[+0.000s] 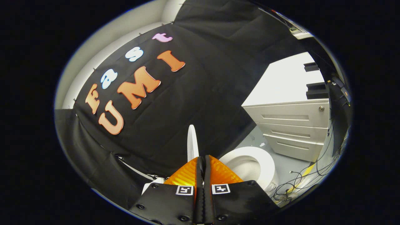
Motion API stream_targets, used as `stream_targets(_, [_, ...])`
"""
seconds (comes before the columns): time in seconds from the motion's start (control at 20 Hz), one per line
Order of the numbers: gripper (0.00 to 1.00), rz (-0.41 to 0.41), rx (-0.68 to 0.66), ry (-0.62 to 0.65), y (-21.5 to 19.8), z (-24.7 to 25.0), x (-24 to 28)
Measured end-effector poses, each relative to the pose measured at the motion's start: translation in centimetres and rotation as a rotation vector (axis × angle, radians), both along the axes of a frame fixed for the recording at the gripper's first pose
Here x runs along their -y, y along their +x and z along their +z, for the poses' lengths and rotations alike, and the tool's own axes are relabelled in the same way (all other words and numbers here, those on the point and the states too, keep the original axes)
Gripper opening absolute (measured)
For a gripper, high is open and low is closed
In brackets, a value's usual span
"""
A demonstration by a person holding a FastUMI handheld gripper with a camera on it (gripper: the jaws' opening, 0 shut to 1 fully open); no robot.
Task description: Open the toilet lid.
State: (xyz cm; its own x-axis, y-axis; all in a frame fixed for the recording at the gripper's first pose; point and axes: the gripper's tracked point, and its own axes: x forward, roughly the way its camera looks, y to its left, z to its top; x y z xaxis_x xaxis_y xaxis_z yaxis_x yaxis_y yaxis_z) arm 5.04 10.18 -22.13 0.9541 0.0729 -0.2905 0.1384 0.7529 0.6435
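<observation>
Toilet lid point(192, 143) stood upright just beyond the gripper point(203, 162), its fingers pinching the lid's edge (approx. closed), w/ the seat point(265, 162) uncovered beside it, so the opening looked nearly done.

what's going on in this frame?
A person is working a handheld tool on a toilet. Its fingers are pinched onto the edge of the lid, which stands raised, seen edge-on just ahead of them. The seat and bowl lie uncovered beside it. A drawer cabinet and loose cables sit beyond.
</observation>
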Motion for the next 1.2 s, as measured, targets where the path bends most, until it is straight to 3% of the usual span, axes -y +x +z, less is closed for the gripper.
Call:
stream_targets(0.55, [0.08,0.1,0.071,-0.151,-1.5,7.0,-9.9])
stream_targets(1.2, [0.08,0.26,0.115,-0.332,-3.5,10.8,-20.4])
